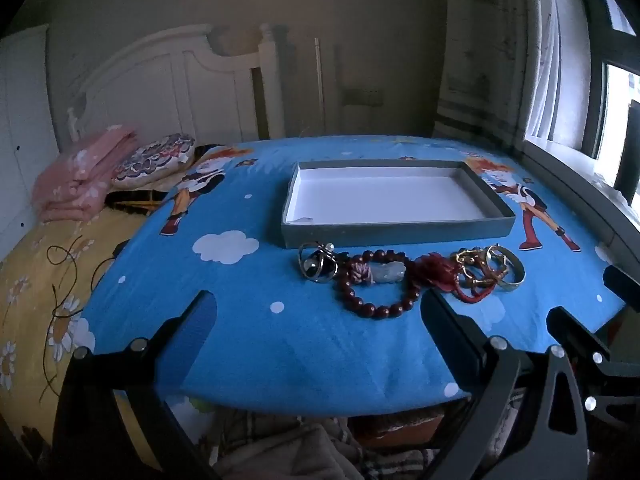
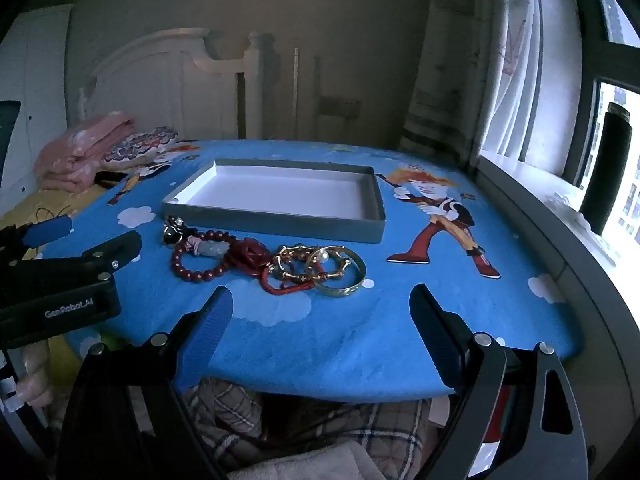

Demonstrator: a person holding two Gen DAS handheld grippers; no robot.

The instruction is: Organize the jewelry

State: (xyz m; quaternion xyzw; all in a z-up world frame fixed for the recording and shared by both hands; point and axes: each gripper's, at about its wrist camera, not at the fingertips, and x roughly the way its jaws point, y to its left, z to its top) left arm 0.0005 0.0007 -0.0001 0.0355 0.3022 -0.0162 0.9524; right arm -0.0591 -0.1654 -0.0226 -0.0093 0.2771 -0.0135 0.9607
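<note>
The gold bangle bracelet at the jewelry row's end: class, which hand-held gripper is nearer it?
Right. The right hand-held gripper sits just before the gold bangle bracelet; the left hand-held gripper sits beyond the row's opposite end.

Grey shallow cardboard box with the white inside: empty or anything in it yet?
Empty. The grey shallow cardboard box shows only bare white floor in both views; the jewelry pile lies on the cloth in front.

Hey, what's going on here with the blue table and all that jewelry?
A person holds a gripper in each hand over a blue cartoon-print tablecloth, about to sort jewelry. The left gripper and right gripper are both open and hold nothing. A red bead bracelet, a gold bangle, a red cord and a metal ring piece lie bunched together just in front of a shallow grey box. The box is empty, so nothing has been put away yet.
</note>
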